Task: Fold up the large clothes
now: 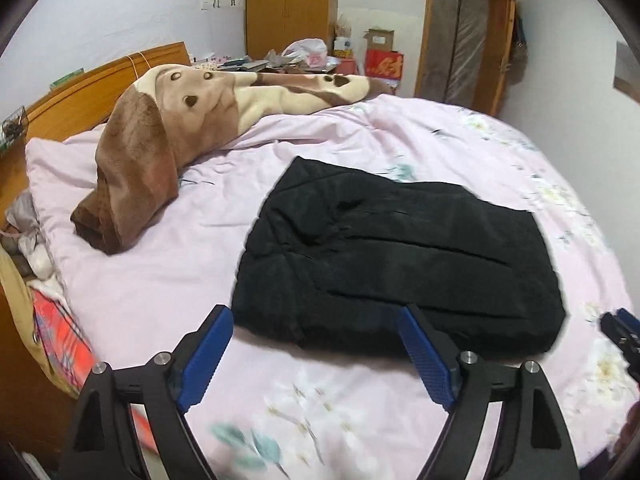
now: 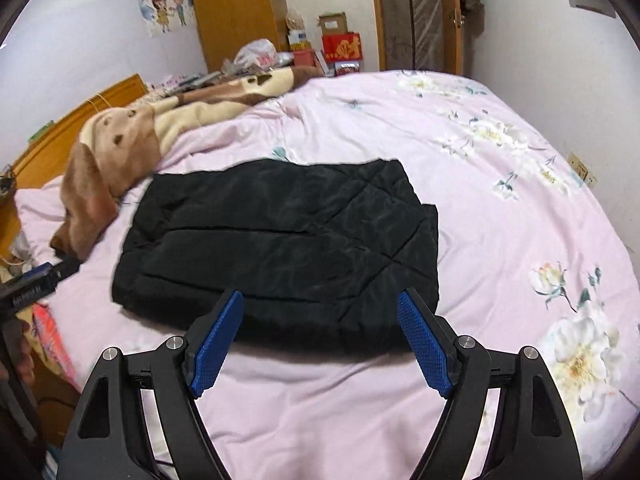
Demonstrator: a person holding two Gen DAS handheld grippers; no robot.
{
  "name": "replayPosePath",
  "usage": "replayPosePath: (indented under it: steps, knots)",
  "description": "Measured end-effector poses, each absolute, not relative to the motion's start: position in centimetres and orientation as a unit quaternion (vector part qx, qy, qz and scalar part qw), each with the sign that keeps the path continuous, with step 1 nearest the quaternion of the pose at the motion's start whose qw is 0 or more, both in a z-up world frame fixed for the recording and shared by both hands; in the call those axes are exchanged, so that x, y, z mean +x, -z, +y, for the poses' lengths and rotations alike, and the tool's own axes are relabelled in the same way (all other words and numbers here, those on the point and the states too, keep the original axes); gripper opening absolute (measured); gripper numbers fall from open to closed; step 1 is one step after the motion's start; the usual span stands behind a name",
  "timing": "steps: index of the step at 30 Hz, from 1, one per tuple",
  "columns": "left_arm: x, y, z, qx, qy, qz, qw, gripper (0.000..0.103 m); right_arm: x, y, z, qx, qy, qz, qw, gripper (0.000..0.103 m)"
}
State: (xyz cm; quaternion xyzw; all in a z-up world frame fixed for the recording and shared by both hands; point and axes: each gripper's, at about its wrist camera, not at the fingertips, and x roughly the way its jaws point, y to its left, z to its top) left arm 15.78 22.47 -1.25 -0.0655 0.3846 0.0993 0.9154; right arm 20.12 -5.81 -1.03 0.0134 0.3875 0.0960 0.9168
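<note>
A black quilted jacket [image 1: 396, 256] lies folded into a flat rectangle on the pink floral bed cover [image 1: 168, 280]. It also shows in the right wrist view [image 2: 280, 240]. My left gripper [image 1: 316, 320] is open and empty, held above the cover just short of the jacket's near edge. My right gripper [image 2: 320, 304] is open and empty, its fingertips over the jacket's near edge. The right gripper's tip shows at the right edge of the left wrist view [image 1: 620, 328]; the left gripper shows at the left edge of the right wrist view [image 2: 36, 280].
A brown and cream plush blanket [image 1: 160, 140] lies bunched at the head of the bed by the wooden headboard [image 1: 80, 92]. Clutter and red boxes [image 1: 380, 64] stand behind the bed near a wardrobe [image 1: 288, 4] and a door [image 1: 460, 32]. A pillow [image 1: 52, 164] lies left.
</note>
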Motion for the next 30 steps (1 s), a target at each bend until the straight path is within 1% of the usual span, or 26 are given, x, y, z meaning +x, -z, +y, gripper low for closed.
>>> replayPosePath:
  steps: [3,7,12,15,25,30]
  knots:
    - [13.3,0.1,20.7,-0.065,-0.105,0.38,0.917,0.085,17.8,-0.2,-5.6,0.013,-0.104,0.391,0.915,0.079]
    - [9.4,-0.9,18.4,-0.074,-0.105,0.365,0.922,0.091,14.6,-1.1,-5.5,0.003,-0.103,0.369,0.924,0.079]
    - [6.1,-1.2,16.2,-0.047,-0.115,0.364,0.923,0.091,11.5,-1.8,-5.8,0.006,-0.108,0.353,0.929,0.079]
    - [4.5,-1.2,15.2,-0.048,-0.111,0.365,0.923,0.091,10.2,-1.9,-6.0,0.001,-0.105,0.348,0.932,0.079]
    - [1.3,-1.4,13.4,-0.06,-0.087,0.354,0.929,0.091,7.4,-1.8,-6.0,0.001,-0.102,0.34,0.935,0.079]
    - [0.9,-1.5,13.0,-0.048,-0.113,0.348,0.929,0.091,7.1,-1.5,-6.3,0.006,-0.1,0.34,0.935,0.079]
